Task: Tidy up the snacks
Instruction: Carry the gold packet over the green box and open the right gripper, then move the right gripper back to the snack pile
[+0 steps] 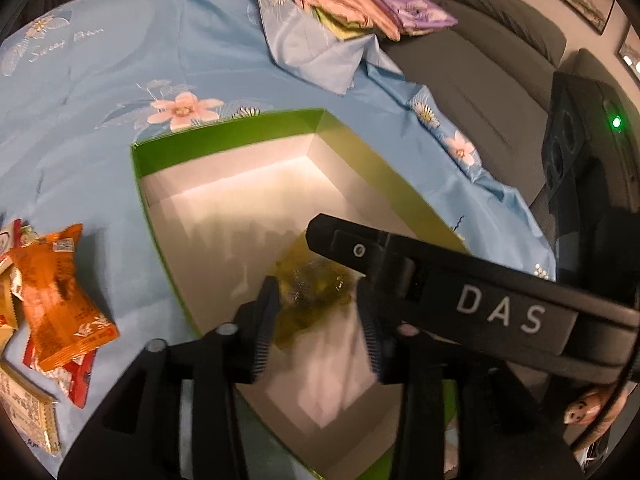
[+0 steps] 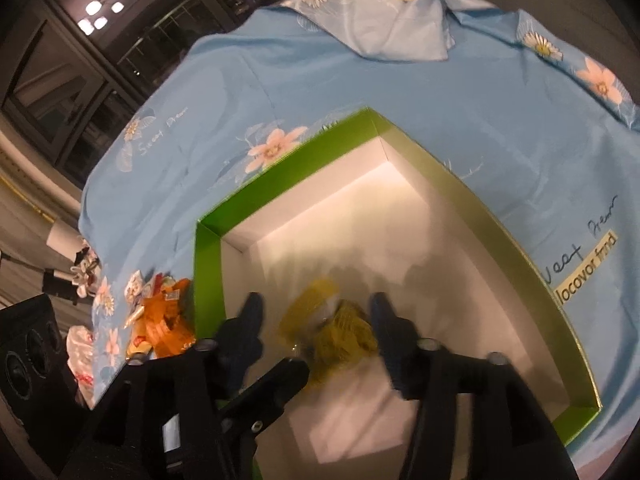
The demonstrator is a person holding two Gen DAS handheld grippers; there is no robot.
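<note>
Left wrist view: both grippers, left gripper (image 1: pixel 316 320) and right gripper (image 2: pixel 316 332), jaws parted, yellow snack packets (image 1: pixel 312 292) loose in green box (image 1: pixel 224 136); next, orange packet (image 1: pixel 60 300) likely.

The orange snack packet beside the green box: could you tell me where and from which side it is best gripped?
Grip the orange snack packet across its pillowy middle, coming from above. It lies flat on top of other wrappers, so its sides are exposed while its crimped ends sit low.
</note>
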